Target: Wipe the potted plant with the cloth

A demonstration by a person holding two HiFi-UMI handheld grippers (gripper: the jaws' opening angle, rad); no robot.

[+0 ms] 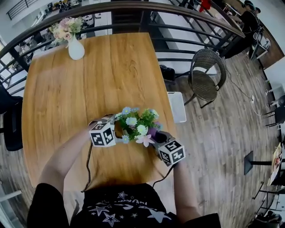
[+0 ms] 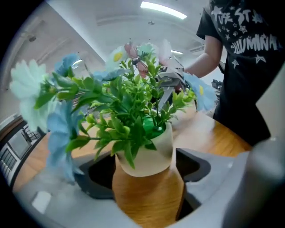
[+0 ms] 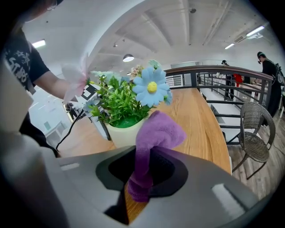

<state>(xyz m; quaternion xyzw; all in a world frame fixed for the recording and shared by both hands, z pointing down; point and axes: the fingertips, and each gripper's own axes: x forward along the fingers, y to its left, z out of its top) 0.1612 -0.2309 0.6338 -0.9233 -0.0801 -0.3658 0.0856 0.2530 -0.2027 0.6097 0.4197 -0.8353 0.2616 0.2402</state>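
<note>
A potted plant with green leaves and pale blue, white and pink flowers stands near the front edge of the wooden table. Its cream pot sits between the jaws of my left gripper, which stand wide on either side with a thin gap showing at the pot's right wall. My left gripper is at the plant's left. My right gripper is at the plant's right, shut on a purple cloth. The cloth's bunched end rises in front of the pot, close to its rim.
A white vase of flowers stands at the table's far left corner. A dark railing runs behind the table. A wicker chair and a white stool are on the floor to the right. A black cable hangs over the front edge.
</note>
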